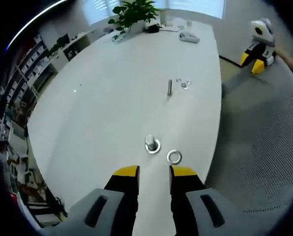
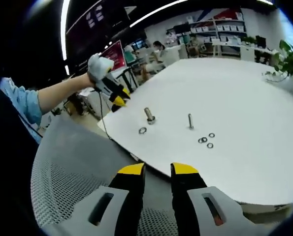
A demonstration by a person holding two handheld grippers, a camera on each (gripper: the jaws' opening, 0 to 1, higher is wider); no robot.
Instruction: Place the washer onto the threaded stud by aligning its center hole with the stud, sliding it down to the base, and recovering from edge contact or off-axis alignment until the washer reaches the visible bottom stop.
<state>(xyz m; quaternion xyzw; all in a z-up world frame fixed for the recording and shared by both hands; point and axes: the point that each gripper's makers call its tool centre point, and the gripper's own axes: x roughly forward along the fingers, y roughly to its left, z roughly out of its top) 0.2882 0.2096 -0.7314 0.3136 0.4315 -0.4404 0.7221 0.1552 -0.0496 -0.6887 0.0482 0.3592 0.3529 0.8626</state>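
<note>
The left gripper (image 1: pixel 153 171) hovers low over the near end of the white table (image 1: pixel 112 83), its yellow-tipped jaws apart with nothing between them. Just ahead of it stands the threaded stud (image 1: pixel 151 143), upright on its base, and a loose washer (image 1: pixel 174 157) lies flat on the table just beside it, nearer the right-hand jaw — apart from the stud, not on it. So the work looks to be at the very start: the washer has not yet been picked up.

Farther along the table a second bolt (image 1: pixel 169 87) stands by a small scatter of spare washers (image 1: pixel 184 83), and a potted plant (image 1: pixel 135 14) sits at the far end.

The right gripper (image 2: pixel 157 172) hangs off the table's edge, over the mesh back of a chair (image 2: pixel 67 172), jaws apart and holding nothing. From its view the stud (image 2: pixel 149 115) and the washer (image 2: pixel 143 131) are well ahead, with the other gripper held above them by a hand on a blue-sleeved arm.

Next, I'd judge, the left jaws need to come down around the washer's rim and close — a thin, flat thing that may slide or tip rather than lift cleanly.
</note>
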